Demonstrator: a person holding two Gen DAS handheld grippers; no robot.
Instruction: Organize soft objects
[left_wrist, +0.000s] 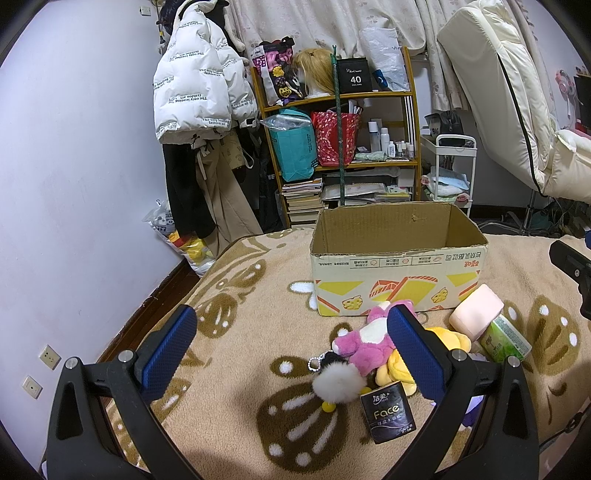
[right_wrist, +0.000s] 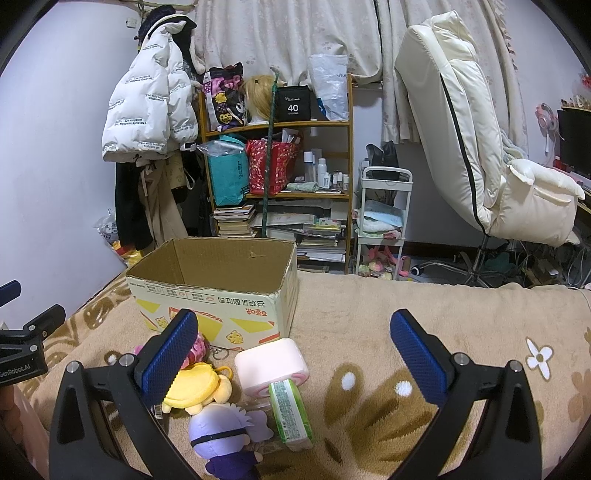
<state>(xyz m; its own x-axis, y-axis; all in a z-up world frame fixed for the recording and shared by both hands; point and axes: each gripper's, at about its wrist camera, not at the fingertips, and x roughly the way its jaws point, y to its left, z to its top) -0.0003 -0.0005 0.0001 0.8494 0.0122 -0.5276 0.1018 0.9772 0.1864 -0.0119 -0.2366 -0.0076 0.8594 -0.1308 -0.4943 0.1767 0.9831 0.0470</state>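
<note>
Soft toys piled before an open cardboard box (left_wrist: 397, 273)

Both grippers, left (left_wrist: 291, 343) and right (right_wrist: 293, 349), gape empty; green tissue pack (right_wrist: 290, 410) lies lengthwise toward twelve o'clock, pink plush (left_wrist: 364, 341) crowding the box front.

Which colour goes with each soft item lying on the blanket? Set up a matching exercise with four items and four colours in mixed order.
Items:
1. plush bear
2. pompom keychain
3. Face tissue pack
4. tissue pack beside the pink block

Colours:
A. black
B. green
C. pink
D. white

Pairs: 1-C, 2-D, 3-A, 4-B
</note>
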